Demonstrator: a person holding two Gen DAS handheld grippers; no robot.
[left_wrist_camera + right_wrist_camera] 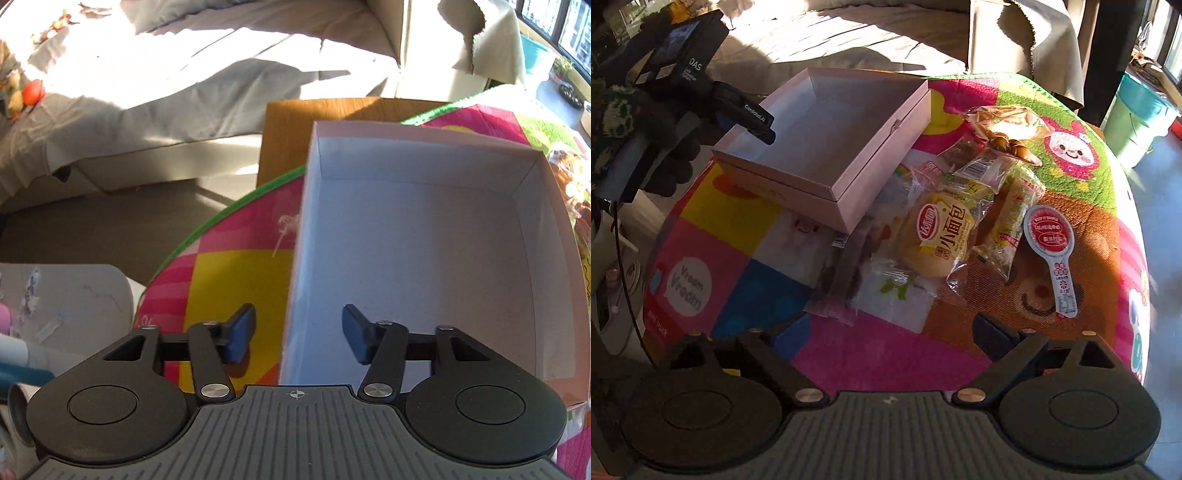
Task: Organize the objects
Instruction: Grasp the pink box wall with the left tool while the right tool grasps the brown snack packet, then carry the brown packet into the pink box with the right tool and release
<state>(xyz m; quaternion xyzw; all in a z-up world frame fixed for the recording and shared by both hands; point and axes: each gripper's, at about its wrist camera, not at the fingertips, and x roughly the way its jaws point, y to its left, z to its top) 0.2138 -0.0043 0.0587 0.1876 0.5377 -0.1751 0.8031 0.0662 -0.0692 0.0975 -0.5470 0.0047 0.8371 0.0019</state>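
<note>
Pink box (827,147) empty, upper left of right view; snack packets (938,240) piled beside it, centre. Left gripper (299,332) fingers wide apart, empty, straddling box wall: risk of shoving box. Right gripper (886,332) wide, empty; slippery packets may slip.

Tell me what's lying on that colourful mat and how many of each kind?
Pink box, open and empty: 1
Clear-wrapped snack packets: 5 that I can make out, among them the small bread bun and a bag of brown nuts
Spoon-shaped red and white label: 1
Total: 7
</note>
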